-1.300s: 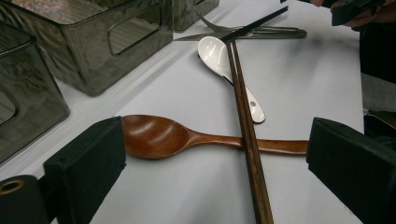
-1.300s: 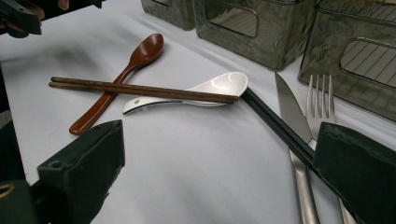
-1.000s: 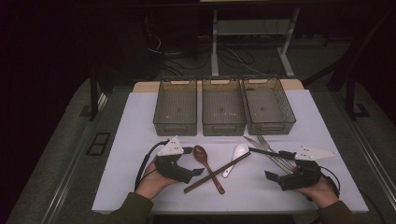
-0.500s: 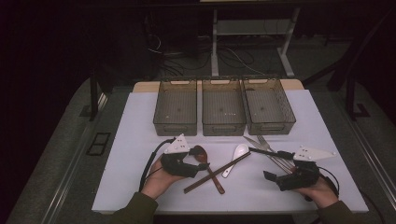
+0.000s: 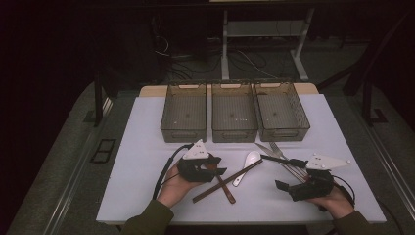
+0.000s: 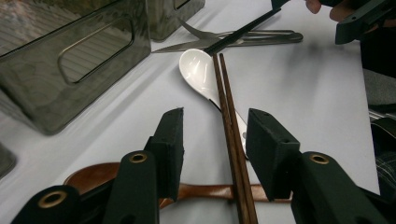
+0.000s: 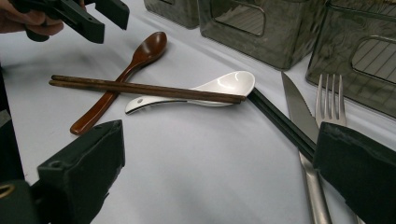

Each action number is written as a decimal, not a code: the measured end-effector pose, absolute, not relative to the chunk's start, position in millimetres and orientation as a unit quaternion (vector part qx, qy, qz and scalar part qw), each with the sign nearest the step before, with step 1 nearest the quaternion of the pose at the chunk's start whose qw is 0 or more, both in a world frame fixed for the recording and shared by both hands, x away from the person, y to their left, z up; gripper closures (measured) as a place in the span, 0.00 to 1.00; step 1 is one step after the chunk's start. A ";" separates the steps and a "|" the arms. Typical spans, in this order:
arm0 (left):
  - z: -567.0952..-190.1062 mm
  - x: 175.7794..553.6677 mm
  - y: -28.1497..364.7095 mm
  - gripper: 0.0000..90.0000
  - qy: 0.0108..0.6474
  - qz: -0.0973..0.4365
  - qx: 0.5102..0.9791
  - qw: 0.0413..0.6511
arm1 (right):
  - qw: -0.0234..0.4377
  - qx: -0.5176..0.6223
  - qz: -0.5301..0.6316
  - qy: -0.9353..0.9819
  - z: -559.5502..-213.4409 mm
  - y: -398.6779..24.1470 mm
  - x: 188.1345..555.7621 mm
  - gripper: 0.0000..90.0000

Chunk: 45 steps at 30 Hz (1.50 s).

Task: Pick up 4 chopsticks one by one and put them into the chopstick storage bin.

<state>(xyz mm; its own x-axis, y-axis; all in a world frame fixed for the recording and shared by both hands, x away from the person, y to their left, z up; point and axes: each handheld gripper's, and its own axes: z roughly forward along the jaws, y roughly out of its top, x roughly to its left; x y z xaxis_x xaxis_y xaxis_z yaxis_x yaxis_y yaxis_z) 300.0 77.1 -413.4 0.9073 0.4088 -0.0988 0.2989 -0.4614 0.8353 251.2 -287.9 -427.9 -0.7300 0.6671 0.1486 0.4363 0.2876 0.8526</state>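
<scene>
My left gripper (image 5: 215, 170) (image 6: 215, 122) hovers low over the crossed utensils, and its jaws have just been closing. A pair of brown chopsticks (image 6: 230, 126) (image 5: 230, 179) runs between the pads (image 6: 170, 140) without touching either. Under them the wooden spoon (image 6: 201, 191) (image 7: 116, 88) lies crosswise. The white spoon (image 6: 198, 70) (image 5: 248, 164) rests just beyond, beneath the chopstick tips. My right gripper (image 5: 291, 175) (image 7: 219, 140) stands wide open near the knife (image 7: 299, 107), the fork (image 7: 329, 100) and the black chopsticks (image 7: 280, 123), holding nothing.
Three see-through bins (image 5: 183, 113) (image 5: 234, 112) (image 5: 282, 111) stand in a row at the back of the white tabletop (image 5: 142, 147). The table's front edge runs just before the person's hands. The other gripper (image 7: 93, 18) (image 6: 359, 21) shows at the top of each gripper view.
My left gripper has slid to the right over the wooden spoon's bowl and the brown chopsticks, and its jaws have narrowed. The right gripper has kept still.
</scene>
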 end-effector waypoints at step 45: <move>-435.1 301.6 45.5 0.85 0.206 0.023 0.885 0.417 | 0.118 0.349 0.471 0.801 -431.6 -284.5 251.9 0.02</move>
<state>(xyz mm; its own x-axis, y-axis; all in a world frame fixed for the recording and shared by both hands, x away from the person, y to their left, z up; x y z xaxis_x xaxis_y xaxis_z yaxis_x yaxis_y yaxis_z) 301.6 45.5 -435.1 0.9145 0.3827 -0.1313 0.3452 -0.5685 0.7467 251.9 -284.5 -431.6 -0.7288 0.6702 0.1401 0.4481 0.3122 0.8377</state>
